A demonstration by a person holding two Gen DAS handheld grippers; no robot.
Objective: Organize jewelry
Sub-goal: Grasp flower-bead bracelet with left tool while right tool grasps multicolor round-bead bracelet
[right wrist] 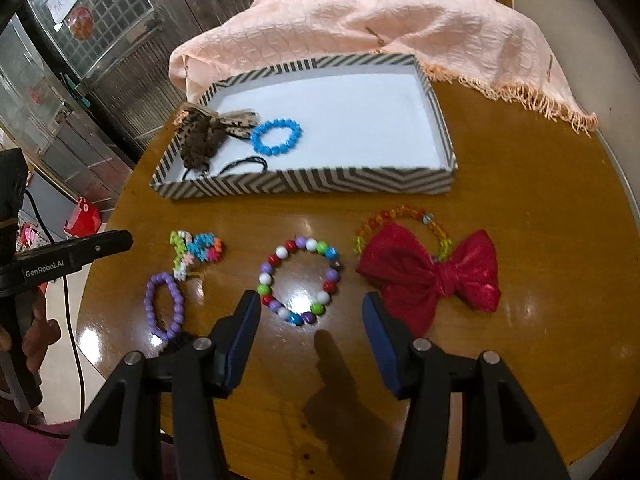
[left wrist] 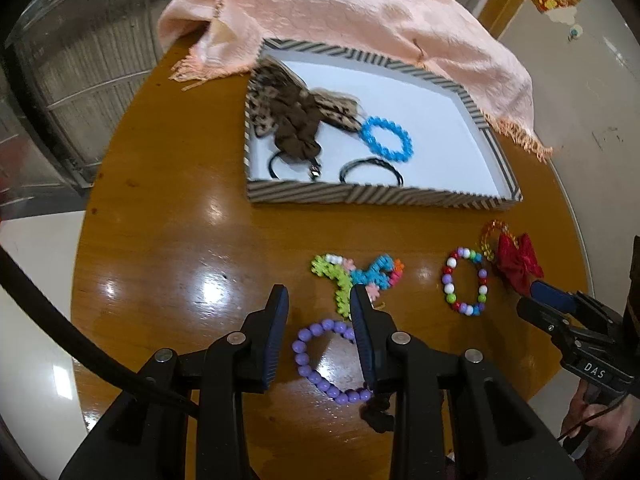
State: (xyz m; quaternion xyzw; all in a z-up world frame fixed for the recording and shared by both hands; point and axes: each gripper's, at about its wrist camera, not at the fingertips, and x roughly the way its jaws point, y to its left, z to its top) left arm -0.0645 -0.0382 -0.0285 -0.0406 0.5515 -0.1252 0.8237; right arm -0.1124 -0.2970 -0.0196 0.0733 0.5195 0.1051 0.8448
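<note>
Beads, round and glossy, form the purple bracelet [left wrist: 320,360] below the spread, empty left gripper [left wrist: 320,300]; right gripper [right wrist: 312,304] likewise spread.

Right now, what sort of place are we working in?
Probably a home or small shop room, not a lab: a round polished wooden table with a peach fringed cloth draped over its far edge, and glass-fronted cabinets beside it. I can't tell more.
</note>
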